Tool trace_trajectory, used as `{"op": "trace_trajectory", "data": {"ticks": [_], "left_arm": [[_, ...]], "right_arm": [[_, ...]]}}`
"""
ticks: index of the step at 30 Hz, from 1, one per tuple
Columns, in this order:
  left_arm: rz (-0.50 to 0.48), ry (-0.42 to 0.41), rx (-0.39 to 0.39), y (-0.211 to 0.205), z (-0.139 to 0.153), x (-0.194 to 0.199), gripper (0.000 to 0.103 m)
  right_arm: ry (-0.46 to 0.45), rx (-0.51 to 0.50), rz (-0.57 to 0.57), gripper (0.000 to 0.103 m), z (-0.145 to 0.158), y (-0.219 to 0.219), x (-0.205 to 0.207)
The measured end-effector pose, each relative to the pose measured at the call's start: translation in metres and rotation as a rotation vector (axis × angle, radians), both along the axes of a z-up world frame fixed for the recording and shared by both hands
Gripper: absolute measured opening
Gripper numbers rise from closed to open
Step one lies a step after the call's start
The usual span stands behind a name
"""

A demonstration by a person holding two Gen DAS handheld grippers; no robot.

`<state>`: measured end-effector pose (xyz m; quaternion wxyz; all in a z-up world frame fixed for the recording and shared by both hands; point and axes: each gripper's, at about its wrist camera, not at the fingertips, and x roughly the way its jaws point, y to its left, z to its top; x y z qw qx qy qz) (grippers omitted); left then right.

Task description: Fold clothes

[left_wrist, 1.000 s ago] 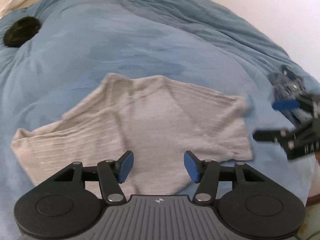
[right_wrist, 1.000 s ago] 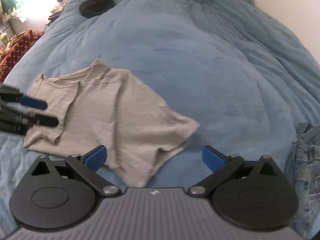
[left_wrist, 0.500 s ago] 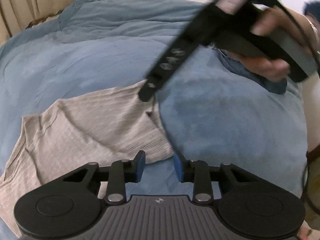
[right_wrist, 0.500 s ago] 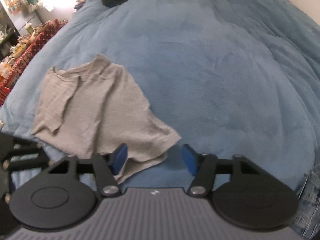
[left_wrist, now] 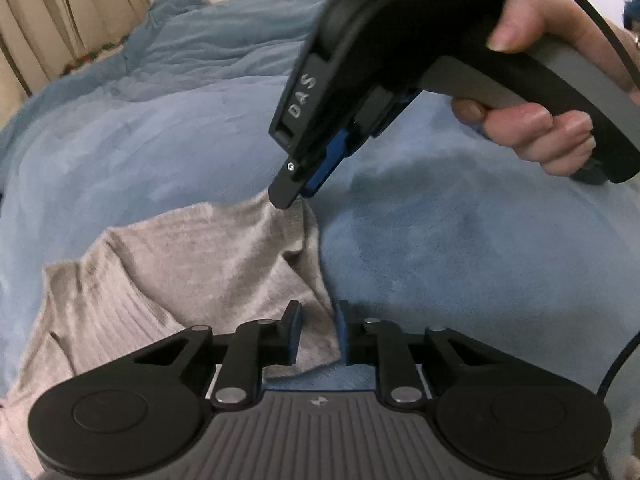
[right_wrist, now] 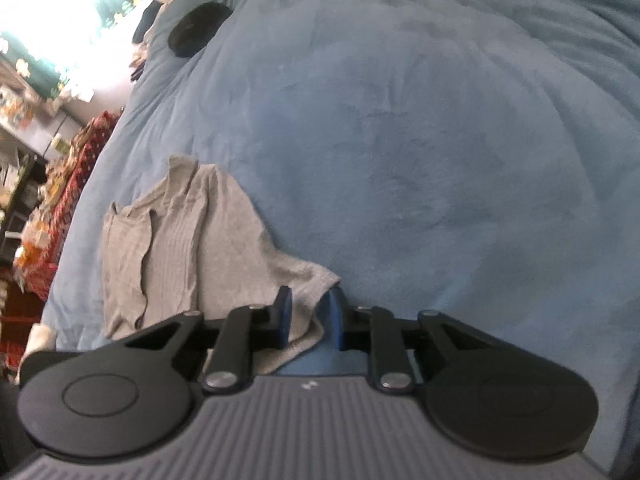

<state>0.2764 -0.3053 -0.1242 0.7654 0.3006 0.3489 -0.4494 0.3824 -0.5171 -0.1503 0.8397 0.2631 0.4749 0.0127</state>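
Note:
A grey ribbed shirt (left_wrist: 180,272) lies crumpled on a blue blanket (left_wrist: 440,260). My left gripper (left_wrist: 318,332) is at the shirt's near corner; its jaws are closing and the fabric is bunched between the blue pads. In the same view, a hand (left_wrist: 540,136) holds my right gripper (left_wrist: 294,194), which pinches the far corner up into a small peak. In the right wrist view the shirt (right_wrist: 180,240) spreads to the left, and the closing right gripper (right_wrist: 310,318) has its corner between the pads.
The blue blanket (right_wrist: 400,140) covers the whole bed. A round black object (right_wrist: 198,28) lies at its far end. Beige curtains (left_wrist: 60,20) hang beyond the bed. A red patterned cloth and clutter (right_wrist: 68,184) line the bed's left side.
Both grippers came down to one edge of the shirt, and their jaws narrowed around its corners. The right gripper and its hand swung into the top of the left wrist view.

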Motion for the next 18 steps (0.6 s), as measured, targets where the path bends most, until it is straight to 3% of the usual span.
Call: {"op": "trace_trajectory", "data": {"ticks": [1,2,4,6,14,18], "left_arm": [[0.011,-0.003,0.01,-0.002,-0.002,0.0,0.026],[0.024,0.007,0.021,-0.004,-0.005,0.002,0.025],[0.061,0.032,0.03,-0.006,-0.01,0.004,0.008],[0.083,0.034,0.027,-0.006,-0.01,0.002,0.006],[0.037,-0.056,0.047,-0.005,-0.011,-0.017,0.005],[0.061,-0.04,0.024,-0.002,-0.002,-0.017,0.005]], "right_arm": [[-0.002,-0.002,-0.008,0.003,-0.002,0.0,0.002],[0.001,-0.025,-0.02,0.003,-0.003,0.0,0.003],[0.004,-0.069,-0.042,0.001,-0.005,0.001,0.006],[0.001,-0.086,-0.068,0.001,-0.005,-0.005,0.007],[0.031,-0.122,-0.093,0.0,-0.019,-0.008,0.014],[-0.023,-0.147,-0.154,0.0,0.0,-0.008,0.001]]}}
